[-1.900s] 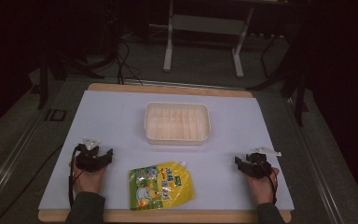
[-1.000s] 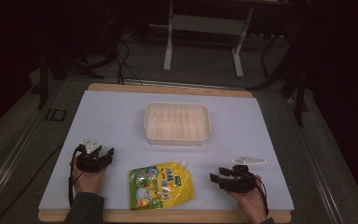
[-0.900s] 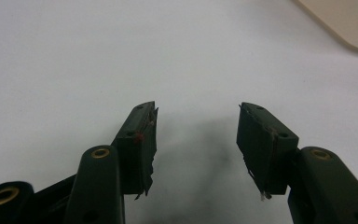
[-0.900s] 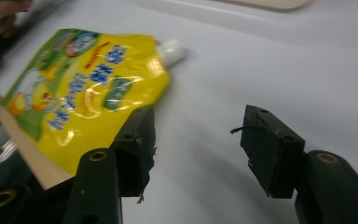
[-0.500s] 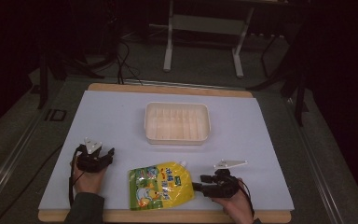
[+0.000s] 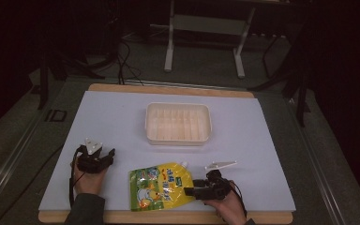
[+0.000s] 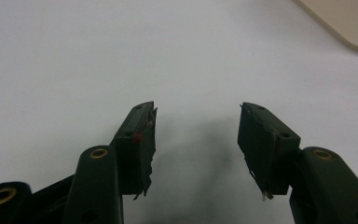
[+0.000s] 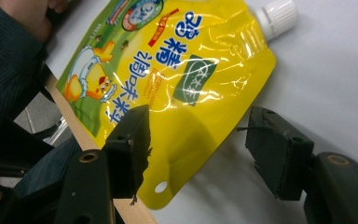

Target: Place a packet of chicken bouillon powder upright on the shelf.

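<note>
A yellow and green spouted pouch with a white cap lies flat near the table's front edge. My right gripper is open at the pouch's right edge. In the right gripper view the pouch fills the space ahead, and its lower corner lies between the two jaws of my right gripper, not clamped. My left gripper rests open at the front left, apart from the pouch. Between the jaws of my left gripper there is bare white table.
A cream plastic tray stands empty at the table's middle, its corner at the upper right of the left gripper view. The white mat ends at a wooden front edge. A person's sleeve lies beyond the pouch.
My right gripper has moved left along the front of the table from the right side up to the pouch's right edge. The left gripper has stayed put.
</note>
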The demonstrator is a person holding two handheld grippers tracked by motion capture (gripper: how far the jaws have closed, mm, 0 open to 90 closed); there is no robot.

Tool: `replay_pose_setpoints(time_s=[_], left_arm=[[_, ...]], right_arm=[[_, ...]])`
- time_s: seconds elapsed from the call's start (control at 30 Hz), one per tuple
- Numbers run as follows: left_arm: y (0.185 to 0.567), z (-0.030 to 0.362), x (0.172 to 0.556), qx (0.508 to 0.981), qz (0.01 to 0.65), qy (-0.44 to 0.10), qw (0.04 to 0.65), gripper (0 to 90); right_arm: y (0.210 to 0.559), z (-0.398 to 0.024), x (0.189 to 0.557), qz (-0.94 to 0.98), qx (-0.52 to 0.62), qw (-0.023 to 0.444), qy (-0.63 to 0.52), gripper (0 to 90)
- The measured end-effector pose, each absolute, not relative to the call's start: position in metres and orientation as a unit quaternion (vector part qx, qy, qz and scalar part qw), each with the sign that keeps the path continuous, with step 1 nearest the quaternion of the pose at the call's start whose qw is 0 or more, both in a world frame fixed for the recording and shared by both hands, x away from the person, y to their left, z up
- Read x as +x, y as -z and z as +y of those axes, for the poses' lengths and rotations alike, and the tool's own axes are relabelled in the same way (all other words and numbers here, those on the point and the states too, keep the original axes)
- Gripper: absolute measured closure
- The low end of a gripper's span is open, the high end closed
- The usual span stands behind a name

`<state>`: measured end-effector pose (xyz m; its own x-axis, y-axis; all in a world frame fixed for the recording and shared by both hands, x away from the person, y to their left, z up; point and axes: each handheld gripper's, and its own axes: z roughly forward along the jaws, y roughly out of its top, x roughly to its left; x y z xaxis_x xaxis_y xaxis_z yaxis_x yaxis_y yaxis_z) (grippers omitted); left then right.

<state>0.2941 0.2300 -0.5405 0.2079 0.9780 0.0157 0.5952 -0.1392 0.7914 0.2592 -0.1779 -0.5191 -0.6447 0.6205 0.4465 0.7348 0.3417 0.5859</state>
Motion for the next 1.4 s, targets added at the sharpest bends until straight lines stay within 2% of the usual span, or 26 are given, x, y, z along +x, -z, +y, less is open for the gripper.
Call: replay_pose_setpoints(time_s=[0.57, 0.87, 1.17, 1.2, 1.23, 1.27, 1.4], left_arm=[[0.54, 0.23, 0.294, 0.703, 0.558, -0.284, 0.336, 45.8], [0.54, 0.23, 0.294, 0.703, 0.558, -0.285, 0.337, 45.6], [0.54, 0.229, 0.294, 0.703, 0.558, -0.285, 0.337, 45.5], [0.54, 0.229, 0.294, 0.703, 0.557, -0.285, 0.337, 45.4], [0.54, 0.229, 0.294, 0.703, 0.557, -0.285, 0.337, 45.4], [0.54, 0.229, 0.294, 0.703, 0.558, -0.284, 0.337, 45.4], [0.54, 0.229, 0.294, 0.703, 0.558, -0.285, 0.337, 45.4]], right_arm=[[0.529, -0.158, 0.274, -0.805, -0.426, 0.127, 0.393, 42.1], [0.532, -0.149, 0.292, -0.797, -0.433, 0.156, 0.391, 54.3], [0.529, -0.141, 0.294, -0.808, -0.416, 0.16, 0.385, 65.4], [0.527, -0.14, 0.294, -0.814, -0.41, 0.154, 0.382, 73.4], [0.527, -0.14, 0.294, -0.814, -0.41, 0.154, 0.382, 73.4], [0.524, -0.14, 0.294, -0.816, -0.403, 0.154, 0.384, 78.4], [0.517, -0.142, 0.294, -0.81, -0.395, 0.171, 0.399, 84.3]])
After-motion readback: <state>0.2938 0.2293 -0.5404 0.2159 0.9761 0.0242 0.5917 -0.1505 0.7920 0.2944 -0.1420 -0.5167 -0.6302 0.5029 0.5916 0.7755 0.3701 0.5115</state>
